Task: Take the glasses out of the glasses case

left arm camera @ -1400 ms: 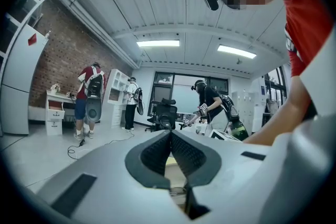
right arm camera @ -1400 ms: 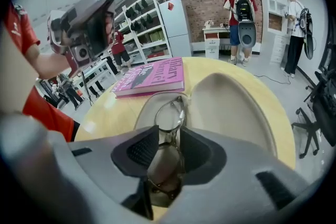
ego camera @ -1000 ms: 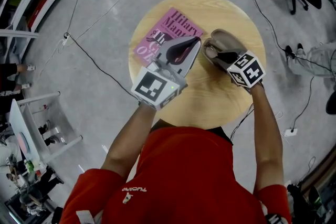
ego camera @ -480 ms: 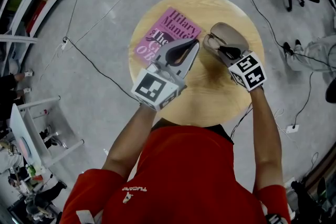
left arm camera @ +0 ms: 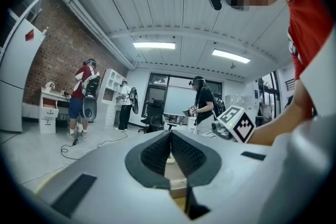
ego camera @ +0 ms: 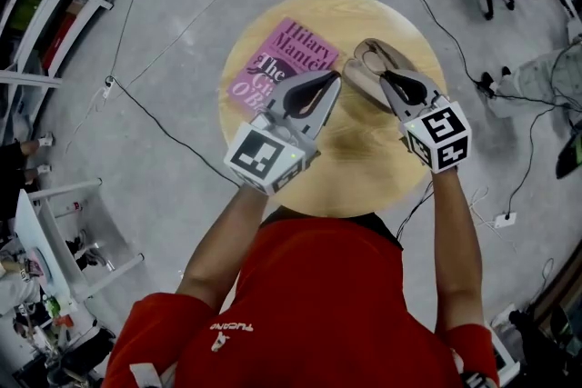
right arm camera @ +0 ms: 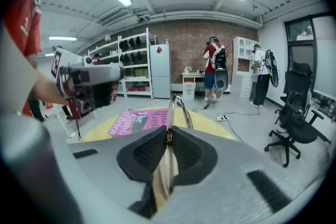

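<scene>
Glasses pinched and held above the open case

The right gripper (ego camera: pixel 393 82) is clamped on the thin metal glasses (right arm camera: pixel 171 110) by the frame edge, likely to spare the lenses. They sit over the open beige glasses case (ego camera: pixel 362 71), beside a pink book (ego camera: pixel 282 59) on the round surface (ego camera: pixel 364 164). The left gripper (ego camera: pixel 318 88) waits nearby, jaws together and empty.

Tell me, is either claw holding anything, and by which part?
The right gripper pinches the glasses by their thin metal frame; exactly which part is unclear. The left gripper, jaws together, holds nothing.
</scene>
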